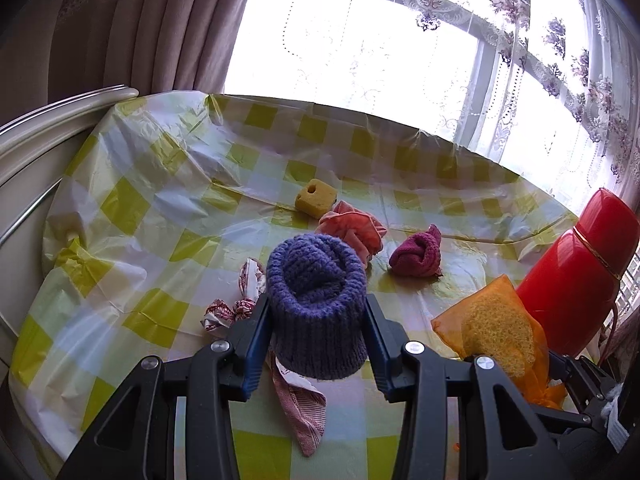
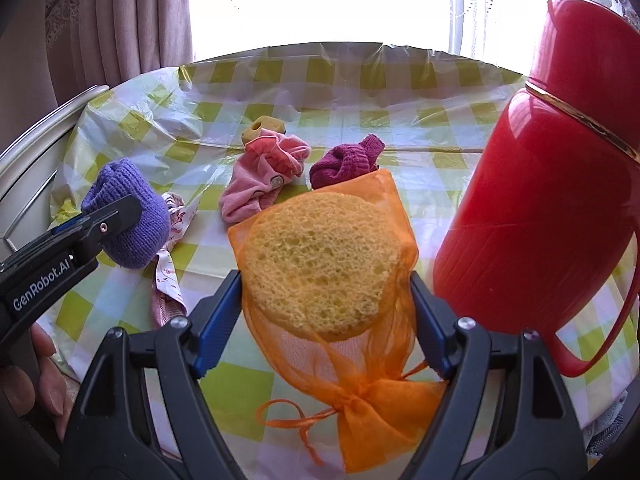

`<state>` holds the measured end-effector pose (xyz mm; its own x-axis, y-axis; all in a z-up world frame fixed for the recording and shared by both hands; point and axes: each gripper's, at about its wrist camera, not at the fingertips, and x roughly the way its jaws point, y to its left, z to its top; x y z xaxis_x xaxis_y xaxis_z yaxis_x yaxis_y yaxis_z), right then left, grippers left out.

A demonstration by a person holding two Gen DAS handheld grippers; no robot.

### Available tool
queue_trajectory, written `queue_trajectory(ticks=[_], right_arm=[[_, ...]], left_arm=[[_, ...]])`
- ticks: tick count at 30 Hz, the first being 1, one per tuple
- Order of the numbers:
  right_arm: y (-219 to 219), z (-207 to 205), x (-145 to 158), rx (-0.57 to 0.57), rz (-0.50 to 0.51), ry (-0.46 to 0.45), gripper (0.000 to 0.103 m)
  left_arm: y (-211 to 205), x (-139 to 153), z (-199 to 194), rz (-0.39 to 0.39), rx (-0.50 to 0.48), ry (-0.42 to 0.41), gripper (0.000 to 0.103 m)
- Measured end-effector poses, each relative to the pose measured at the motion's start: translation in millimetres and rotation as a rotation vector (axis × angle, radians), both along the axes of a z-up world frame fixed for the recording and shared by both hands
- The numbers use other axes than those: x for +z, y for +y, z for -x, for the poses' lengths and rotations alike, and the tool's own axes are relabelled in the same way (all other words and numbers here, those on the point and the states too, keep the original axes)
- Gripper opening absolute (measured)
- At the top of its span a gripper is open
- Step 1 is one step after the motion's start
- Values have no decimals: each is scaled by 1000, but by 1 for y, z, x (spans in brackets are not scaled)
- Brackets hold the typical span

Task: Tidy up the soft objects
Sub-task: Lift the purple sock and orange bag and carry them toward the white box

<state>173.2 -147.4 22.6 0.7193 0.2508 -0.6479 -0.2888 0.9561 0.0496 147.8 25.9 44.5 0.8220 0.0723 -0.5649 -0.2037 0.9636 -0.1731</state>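
My left gripper (image 1: 316, 312) is shut on a purple knitted roll (image 1: 316, 304) and holds it above the table; it also shows in the right wrist view (image 2: 128, 216). My right gripper (image 2: 326, 280) is shut on a round yellow sponge in an orange mesh bag (image 2: 320, 264), also seen in the left wrist view (image 1: 496, 332). On the checked tablecloth (image 1: 140, 208) lie a pink cloth (image 1: 354, 226), a magenta knitted roll (image 1: 418, 254), a yellow sponge block (image 1: 316, 198) and a red-and-white patterned cloth (image 1: 240, 304).
A tall red thermos (image 2: 540, 200) stands at the table's right, close beside my right gripper. A white curved headboard or rail (image 1: 60, 116) borders the left. Curtains and a bright window lie beyond the far edge.
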Motion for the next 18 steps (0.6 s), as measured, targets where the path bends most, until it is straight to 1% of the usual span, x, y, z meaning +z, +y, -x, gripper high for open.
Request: queue_trajectory(ticks=[11,18], right_arm=[[-45,34,16,-33,-48,-11,81],[-90,52,21,-93,-67,-9,81]], left_arm=[[-35,11,31,16,-48,-7,45],[-73,18,43,26,-129,-10,45]])
